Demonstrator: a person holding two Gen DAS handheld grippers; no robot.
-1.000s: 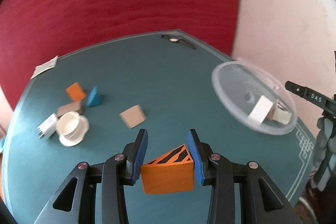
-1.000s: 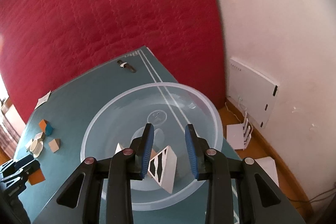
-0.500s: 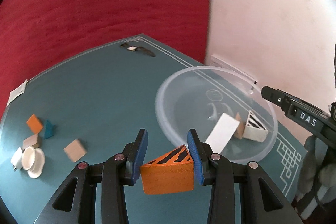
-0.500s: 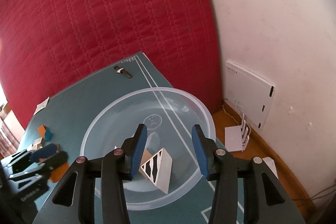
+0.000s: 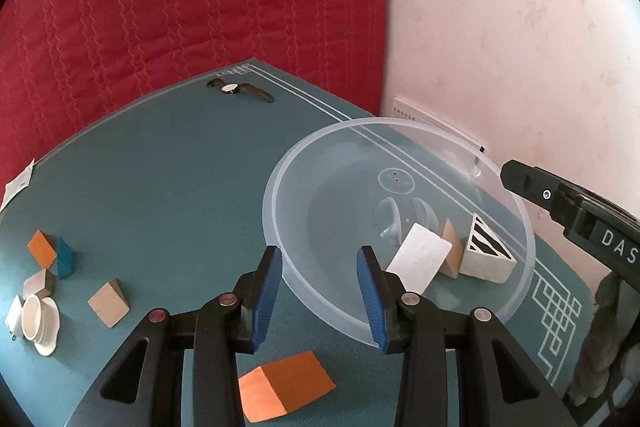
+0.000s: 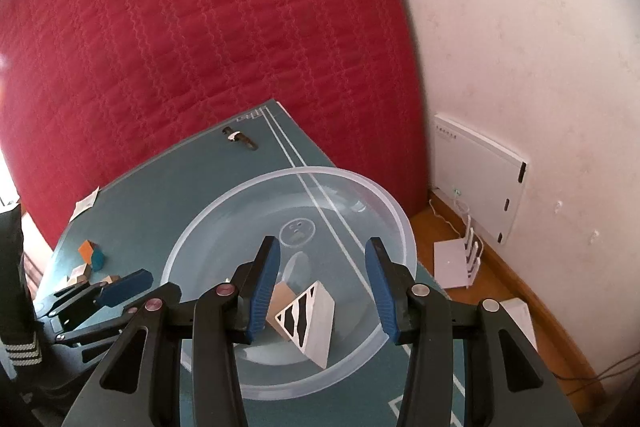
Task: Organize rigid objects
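Orange block (image 5: 285, 389) flat on surface (image 5: 168, 187), long axis left-right. Left tongs (image 5: 320, 297) apart above it; right tongs (image 6: 322, 291) apart over bowl (image 6: 392, 215).

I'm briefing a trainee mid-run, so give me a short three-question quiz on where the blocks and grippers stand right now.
1. True or false: the orange wooden wedge block lies inside the clear plastic bowl.
2. Multiple choice: the white wedge with black stripes is A) in the bowl, B) beside the white cup and saucer, C) held by the right gripper.
3. Fill in: the left gripper is ____, holding nothing.

Key: 1 false, it lies on the teal table mat below the left gripper, outside the bowl. 2 A. 3 open.
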